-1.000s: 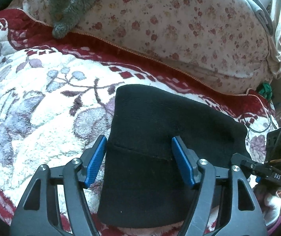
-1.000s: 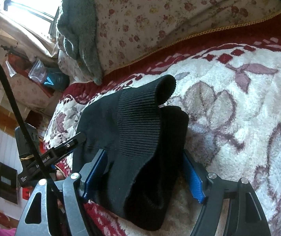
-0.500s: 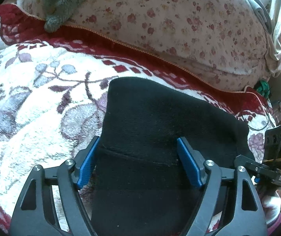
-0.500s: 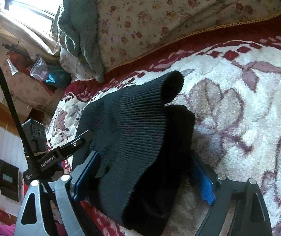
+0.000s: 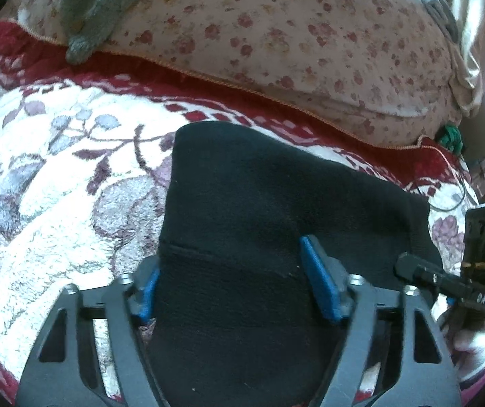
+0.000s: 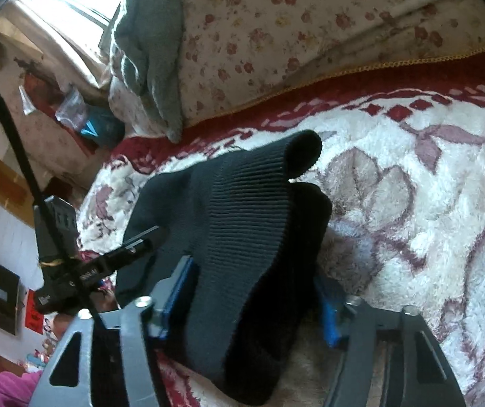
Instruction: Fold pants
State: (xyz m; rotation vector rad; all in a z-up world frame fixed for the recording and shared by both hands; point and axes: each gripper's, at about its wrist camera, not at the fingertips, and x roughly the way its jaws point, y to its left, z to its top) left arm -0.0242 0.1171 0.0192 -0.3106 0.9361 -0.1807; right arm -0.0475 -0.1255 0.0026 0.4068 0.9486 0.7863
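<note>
Black pants [image 5: 276,210] lie folded into a thick bundle on a white fleecy blanket [image 5: 49,203] with purple flowers. My left gripper [image 5: 234,281] sits low over the near end of the bundle. Its jaws are closing, one blue pad [image 5: 147,288] at the cloth's left edge and the other resting on top of it. In the right wrist view the pants [image 6: 242,224] show a ribbed fold that stands up. My right gripper [image 6: 254,298] is closing on this end, and the cloth fills the gap between its blue pads [image 6: 181,288].
A flowered quilt [image 5: 293,34] is heaped along the back, with a grey-green towel [image 5: 100,3] draped over it. The blanket's red border [image 5: 208,98] runs in front of the quilt. The other gripper's black body [image 5: 479,271] is at the right edge, and the bed's side with clutter [image 6: 73,118] is at left.
The right gripper's jaws have narrowed onto the bundle, after standing wider half a second ago. The left gripper has edged a little over the pants, and its jaws are slightly narrower.
</note>
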